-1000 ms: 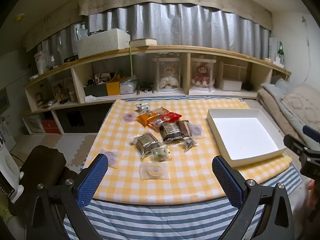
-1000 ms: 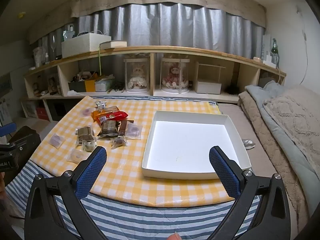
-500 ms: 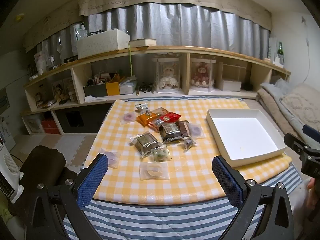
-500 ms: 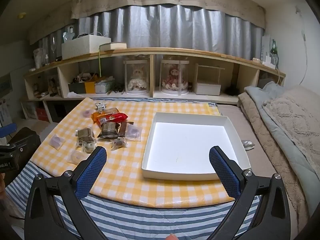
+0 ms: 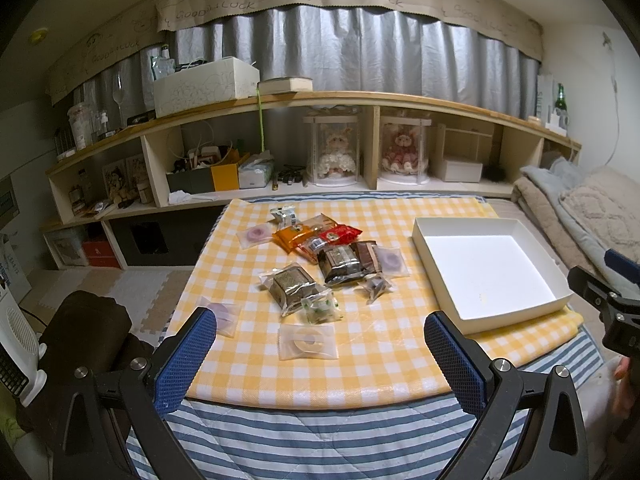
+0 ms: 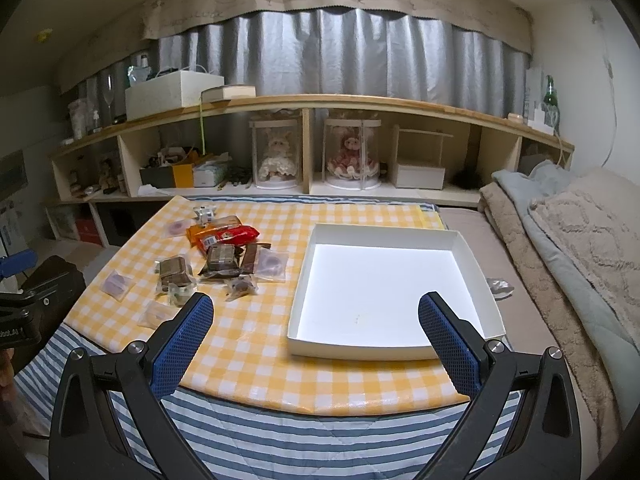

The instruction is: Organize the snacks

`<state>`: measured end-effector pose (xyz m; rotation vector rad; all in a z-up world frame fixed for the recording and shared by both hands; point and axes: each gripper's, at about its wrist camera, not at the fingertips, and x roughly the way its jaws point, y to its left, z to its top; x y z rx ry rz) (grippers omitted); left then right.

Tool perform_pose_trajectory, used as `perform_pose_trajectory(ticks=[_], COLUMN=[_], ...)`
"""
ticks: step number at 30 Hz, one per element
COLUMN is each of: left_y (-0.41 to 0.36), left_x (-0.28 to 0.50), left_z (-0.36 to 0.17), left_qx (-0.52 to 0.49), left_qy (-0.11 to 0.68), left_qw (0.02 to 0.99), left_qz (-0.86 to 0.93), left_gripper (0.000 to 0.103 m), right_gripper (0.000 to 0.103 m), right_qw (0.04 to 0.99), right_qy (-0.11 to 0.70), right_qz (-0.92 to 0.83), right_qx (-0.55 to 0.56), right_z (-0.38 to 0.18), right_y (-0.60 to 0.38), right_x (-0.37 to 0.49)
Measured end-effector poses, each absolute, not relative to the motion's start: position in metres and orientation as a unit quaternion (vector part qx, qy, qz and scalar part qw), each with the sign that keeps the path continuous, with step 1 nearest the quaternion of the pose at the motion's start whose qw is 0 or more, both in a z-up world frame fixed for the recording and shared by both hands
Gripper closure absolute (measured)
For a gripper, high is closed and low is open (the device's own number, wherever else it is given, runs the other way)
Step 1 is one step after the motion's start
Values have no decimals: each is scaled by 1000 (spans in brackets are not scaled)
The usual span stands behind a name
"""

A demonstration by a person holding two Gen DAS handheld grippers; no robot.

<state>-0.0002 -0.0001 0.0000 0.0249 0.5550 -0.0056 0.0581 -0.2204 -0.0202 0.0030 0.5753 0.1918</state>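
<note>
While both grippers hang short of the table with jaws wide apart and empty, the snacks (image 5: pixel 320 264) lie loose on the checked cloth (image 5: pixel 360 360), left of the empty white tray (image 5: pixel 424 236). Judged light, crinkly, slippery and crushable; best pinched by a sealed edge. Nearest the left gripper (image 5: pixel 320 340), the ring-biscuit packet (image 5: pixel 307 342) lies flat, long axis across the view. Right gripper (image 6: pixel 316 328) faces the tray.

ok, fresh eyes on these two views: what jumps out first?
The bright empty white tray on the right of the yellow checked tablecloth. Then the snack pile scattered left of it. Both grippers, left and right, hang open at the near edge.
</note>
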Motion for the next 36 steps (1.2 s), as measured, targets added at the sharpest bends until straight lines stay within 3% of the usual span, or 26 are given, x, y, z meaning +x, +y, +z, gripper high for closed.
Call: perform_pose_trajectory(ticks=[36], left_y=[0], left_x=[0], left_z=[0], left_qx=[11], left_qy=[274], left_qw=[962], left_qz=[-3], left_gripper=[0], right_gripper=[0], right_qw=[955], right_qy=[280], right_qz=[94], right_qx=[1], right_z=[-20], right_y=[-219], right_x=[55])
